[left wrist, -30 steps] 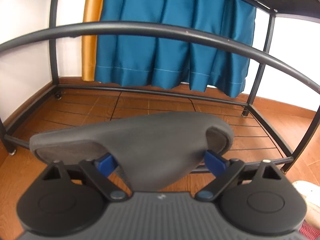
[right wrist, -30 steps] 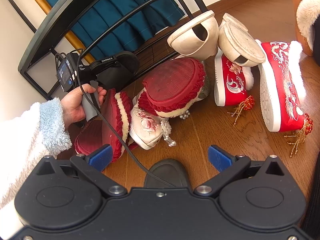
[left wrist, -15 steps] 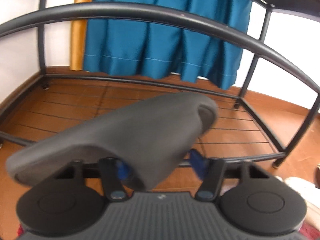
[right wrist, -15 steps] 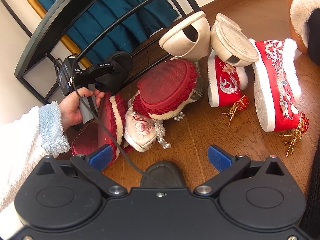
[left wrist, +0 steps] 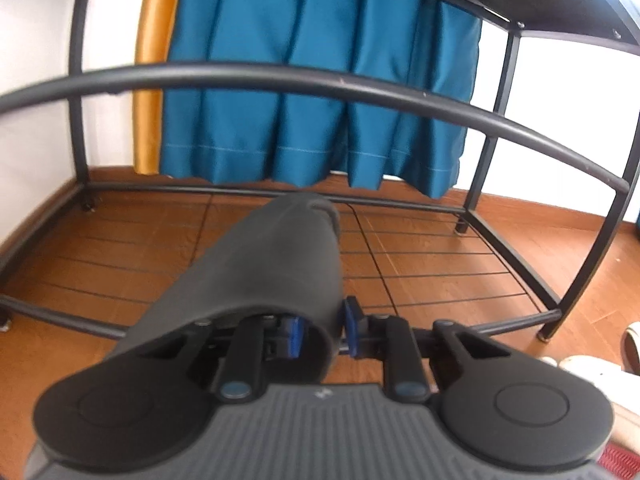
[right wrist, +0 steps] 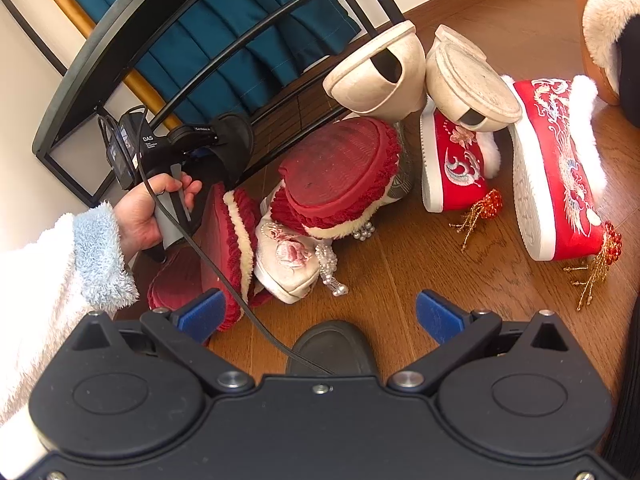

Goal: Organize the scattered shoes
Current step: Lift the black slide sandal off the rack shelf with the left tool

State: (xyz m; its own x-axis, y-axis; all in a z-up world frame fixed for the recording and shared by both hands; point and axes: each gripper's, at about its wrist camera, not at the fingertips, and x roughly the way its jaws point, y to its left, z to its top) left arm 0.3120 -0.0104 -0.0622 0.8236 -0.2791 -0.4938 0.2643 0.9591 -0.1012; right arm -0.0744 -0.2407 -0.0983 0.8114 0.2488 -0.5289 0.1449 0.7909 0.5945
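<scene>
Left claw (left wrist: pixel 318 332) pinches grey slipper (left wrist: pixel 276 264), hiding one pad; right claw (right wrist: pixel 322 314) wide.

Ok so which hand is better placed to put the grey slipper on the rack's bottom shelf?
Left. The left tool is shut on the grey slipper, pointing over the rack's bottom shelf. The right tool is open and holds nothing, hovering over the floor near the red slippers.

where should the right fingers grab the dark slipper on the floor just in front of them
Judging from the right wrist view, take the dark slipper across its rounded upper, from straight above. It lies centred between the open right gripper, only its near end showing, clear of the red slippers.
</scene>
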